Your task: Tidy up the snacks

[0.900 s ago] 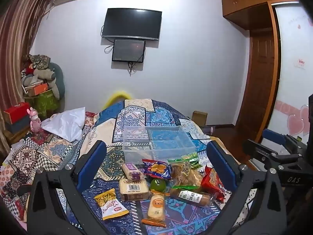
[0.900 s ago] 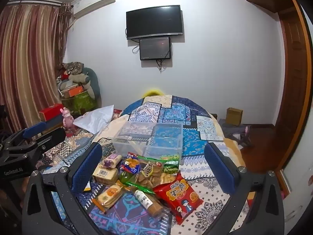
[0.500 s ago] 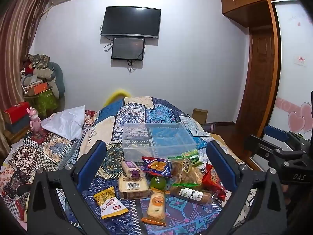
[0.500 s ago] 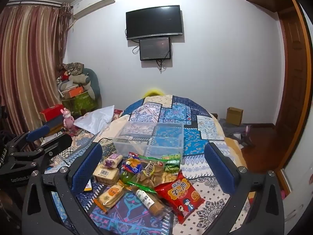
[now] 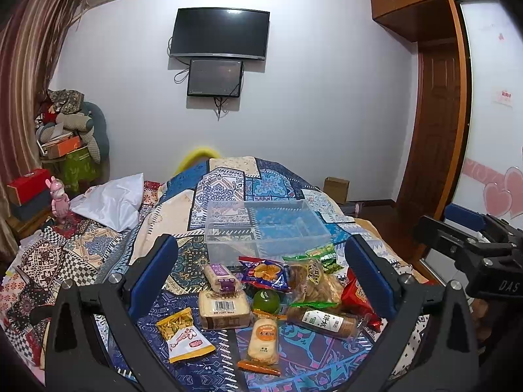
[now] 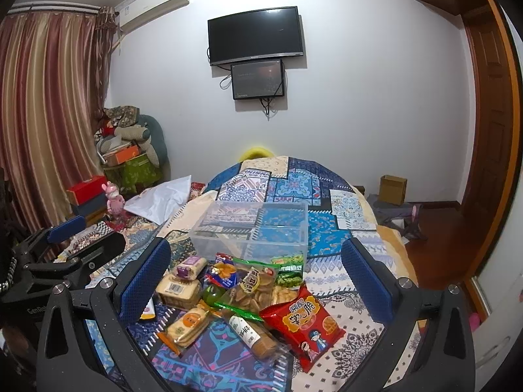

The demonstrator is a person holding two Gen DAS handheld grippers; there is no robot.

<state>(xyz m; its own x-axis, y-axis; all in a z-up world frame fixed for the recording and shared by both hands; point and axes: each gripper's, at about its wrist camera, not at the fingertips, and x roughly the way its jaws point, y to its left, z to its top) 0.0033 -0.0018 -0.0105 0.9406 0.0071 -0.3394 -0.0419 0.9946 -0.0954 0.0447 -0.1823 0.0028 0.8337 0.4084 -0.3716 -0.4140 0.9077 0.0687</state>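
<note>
Honestly nothing's sorted yet: the clear plastic storage bin with dividers (image 5: 266, 228) sits empty toward the middle of the patchwork blue bedspread (image 5: 225, 179), and the whole snack pile is heaped just in front of it, toward the near edge of the bed. Both grippers hang above the pile with jaws spread wide and nothing between them, the left gripper (image 5: 261, 271) and the right gripper (image 6: 255, 268) alike, so I'd say the first pick hasn't even started. Everything's left to do: red crinkly chip bag (image 6: 302, 323), clear sleeve of round brown biscuits (image 5: 322, 318), green round jelly cup (image 5: 266, 300), and the rest. View differences (kind of handy): the left wrist shows the yellow-and-white snack packet (image 5: 184, 334) in full near the pile's left side, while on the right wrist it's mostly hidden behind a blue finger pad. The right wrist shows the whole red bag front, which the left view clips behind a finger.
</note>
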